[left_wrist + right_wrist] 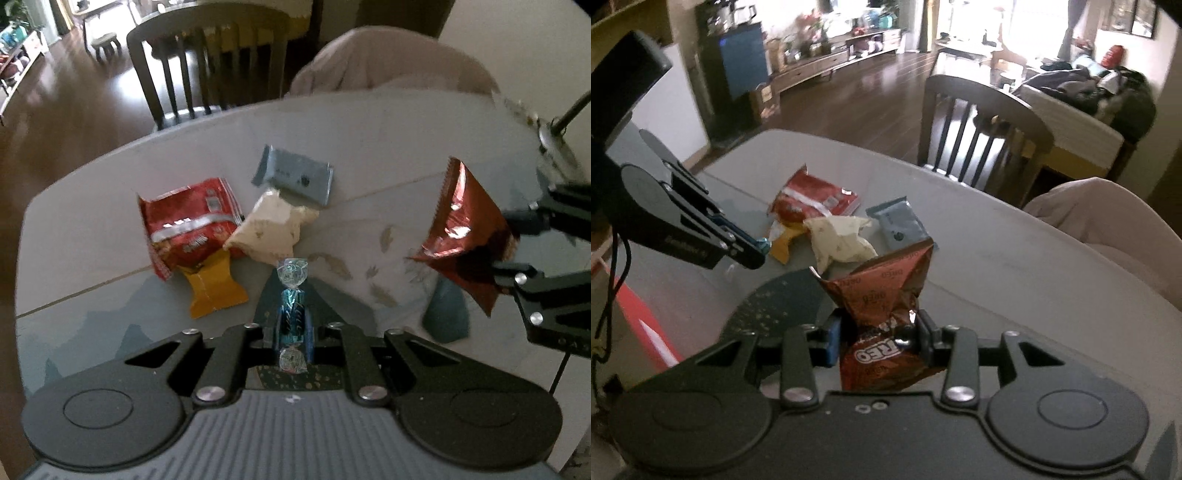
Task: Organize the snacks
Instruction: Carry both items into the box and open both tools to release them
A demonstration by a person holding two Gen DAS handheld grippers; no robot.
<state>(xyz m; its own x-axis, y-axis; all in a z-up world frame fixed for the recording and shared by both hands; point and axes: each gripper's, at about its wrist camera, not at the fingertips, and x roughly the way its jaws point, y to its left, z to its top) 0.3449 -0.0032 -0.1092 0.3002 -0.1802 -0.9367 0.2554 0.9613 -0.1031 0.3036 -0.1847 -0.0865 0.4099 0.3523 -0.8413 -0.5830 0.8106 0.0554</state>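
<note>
My left gripper (pixel 293 332) is shut on a small blue foil-wrapped candy (pixel 293 310), which stands upright between the pads with twisted ends above and below. In the right wrist view the left gripper (pixel 761 245) hangs above the table at the left. My right gripper (pixel 879 336) is shut on a crumpled brown Oreo packet (pixel 882 295); in the left wrist view this gripper (pixel 506 245) holds the brown packet (pixel 461 229) off the table at the right. On the table lie a red packet (pixel 188 221), a cream packet (pixel 269 229), a grey-blue bar (pixel 295 177) and a yellow packet (pixel 214 288).
The pale table (pixel 92 229) has a leaf-patterned cloth. A dark speckled plate (pixel 775 302) lies near its front, below both grippers. A dark wooden chair (pixel 979 122) stands at the far edge, with a beige draped seat (pixel 1108 214) beside it.
</note>
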